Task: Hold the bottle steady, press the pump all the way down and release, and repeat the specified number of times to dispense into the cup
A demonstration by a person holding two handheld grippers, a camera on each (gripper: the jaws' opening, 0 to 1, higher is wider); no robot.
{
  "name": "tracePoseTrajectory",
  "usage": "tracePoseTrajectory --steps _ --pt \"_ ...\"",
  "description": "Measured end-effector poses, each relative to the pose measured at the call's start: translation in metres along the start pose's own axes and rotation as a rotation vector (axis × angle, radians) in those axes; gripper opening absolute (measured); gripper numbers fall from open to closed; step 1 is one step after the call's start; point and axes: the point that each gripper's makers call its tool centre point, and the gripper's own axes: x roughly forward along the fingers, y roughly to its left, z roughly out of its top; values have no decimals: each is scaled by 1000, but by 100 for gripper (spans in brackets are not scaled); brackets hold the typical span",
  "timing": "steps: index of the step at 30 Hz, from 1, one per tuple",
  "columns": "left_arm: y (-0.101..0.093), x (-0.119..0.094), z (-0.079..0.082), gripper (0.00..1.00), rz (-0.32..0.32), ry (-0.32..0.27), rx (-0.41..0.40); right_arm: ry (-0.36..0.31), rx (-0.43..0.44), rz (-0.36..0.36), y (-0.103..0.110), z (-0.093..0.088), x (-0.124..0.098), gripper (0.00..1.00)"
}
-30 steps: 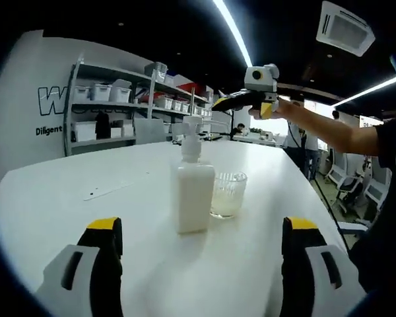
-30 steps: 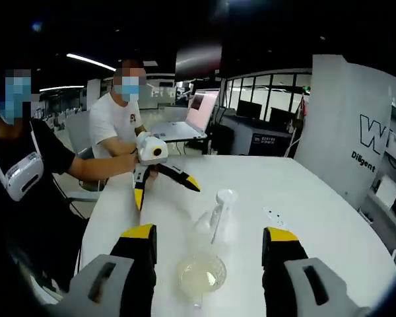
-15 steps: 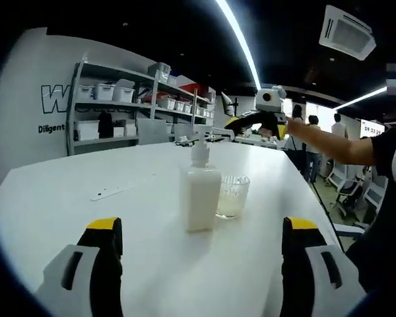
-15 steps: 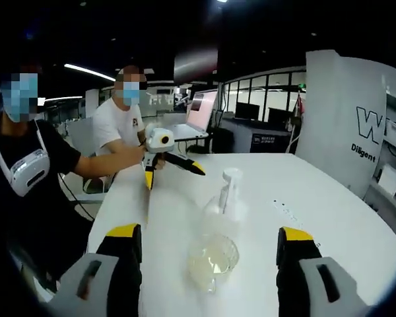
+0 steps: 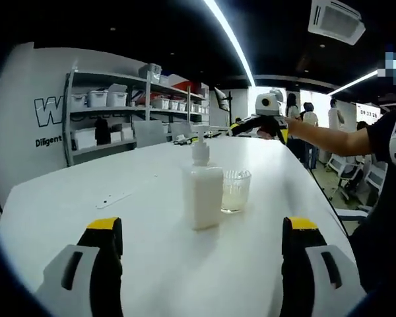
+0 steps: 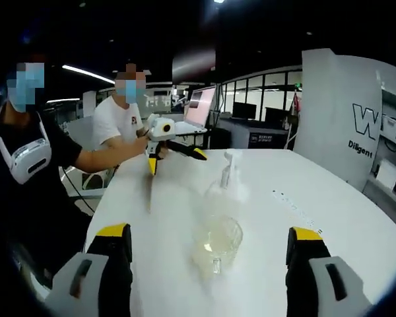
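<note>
White pump bottle (image 5: 204, 195) upright on the white table (image 5: 119, 231), glass cup (image 5: 235, 190) just beside it, holding pale liquid; both well apart from either tool. Left gripper (image 5: 201, 257) released, jaws wide, nothing between them; right gripper (image 6: 211, 254) likewise spread and unloaded, cup (image 6: 217, 242) nearest, bottle (image 6: 227, 185) behind.

White counter (image 5: 66, 218) carries a white pump bottle (image 5: 205, 195); a glass cup (image 5: 235, 191) stands just beside it at 3 o'clock.
</note>
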Motion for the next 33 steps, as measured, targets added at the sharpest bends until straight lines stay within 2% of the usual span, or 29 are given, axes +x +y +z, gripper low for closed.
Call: tracePoseTrajectory --steps 2,8,11,17,20,33 --pt "2 0 1 99 0 -2 -4 -9 27 21 3 -3 -2 99" --pt "5 -2 3 99 -9 4 23 -21 44 7 3 -18 -7 99" --pt "10 -3 5 99 -12 5 27 -20 28 7 7 -25 -9 99" --pt "33 -4 5 99 -2 11 26 -25 64 -15 3 -37 -18 100" --pt "38 -5 2 99 -4 18 22 -23 78 -26 0 -43 -24 100" --pt "41 -5 -9 99 -11 54 14 7 66 -62 1 -66 -40 100"
